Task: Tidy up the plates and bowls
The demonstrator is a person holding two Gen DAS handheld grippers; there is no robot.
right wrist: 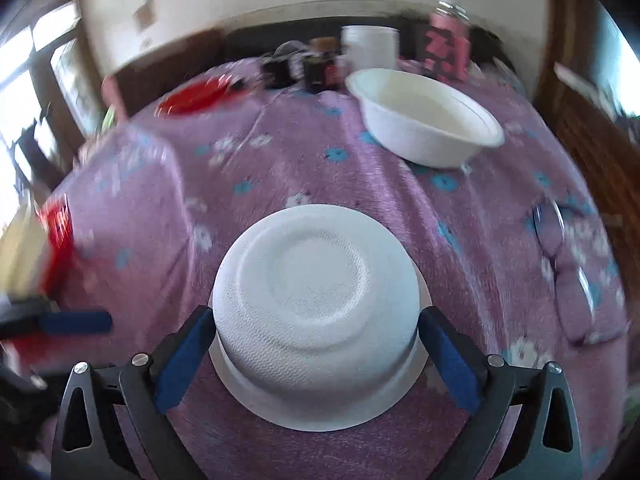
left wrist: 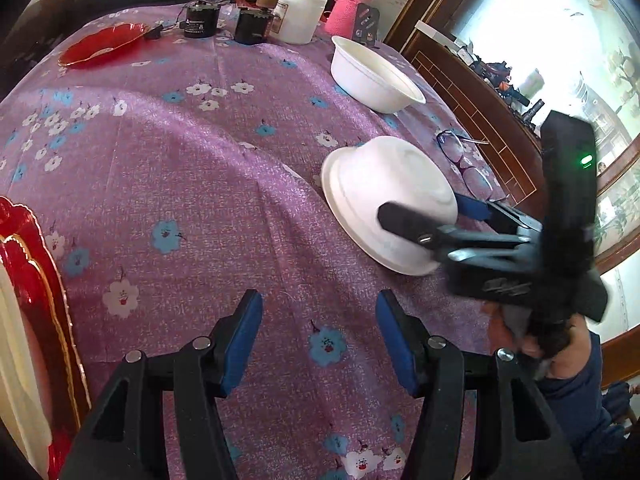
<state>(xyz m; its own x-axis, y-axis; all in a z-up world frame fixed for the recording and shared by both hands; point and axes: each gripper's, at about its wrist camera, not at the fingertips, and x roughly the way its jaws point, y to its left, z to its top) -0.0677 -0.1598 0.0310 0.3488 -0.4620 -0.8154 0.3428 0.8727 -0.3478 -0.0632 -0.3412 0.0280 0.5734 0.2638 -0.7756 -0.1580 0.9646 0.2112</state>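
Observation:
An upside-down white bowl (left wrist: 384, 196) (right wrist: 316, 300) lies on the purple floral tablecloth. My right gripper (right wrist: 316, 320) (left wrist: 424, 212) is open, its blue pads on either side of the bowl's wall. An upright white bowl (left wrist: 372, 76) (right wrist: 424, 116) stands farther back. A red plate (left wrist: 102, 44) (right wrist: 196, 96) lies at the far left. A red plate with a gold rim (left wrist: 24, 288) sits at the left edge. My left gripper (left wrist: 320, 332) is open and empty above the cloth, near the front; one of its fingers (right wrist: 76, 322) shows in the right wrist view.
Black motors (left wrist: 200, 20), a white jar (left wrist: 300, 14) and a pink flask (left wrist: 352, 8) stand along the back edge. Eyeglasses (left wrist: 464, 160) (right wrist: 560, 248) lie to the right of the upside-down bowl. A wooden cabinet (left wrist: 480, 96) stands to the right of the table.

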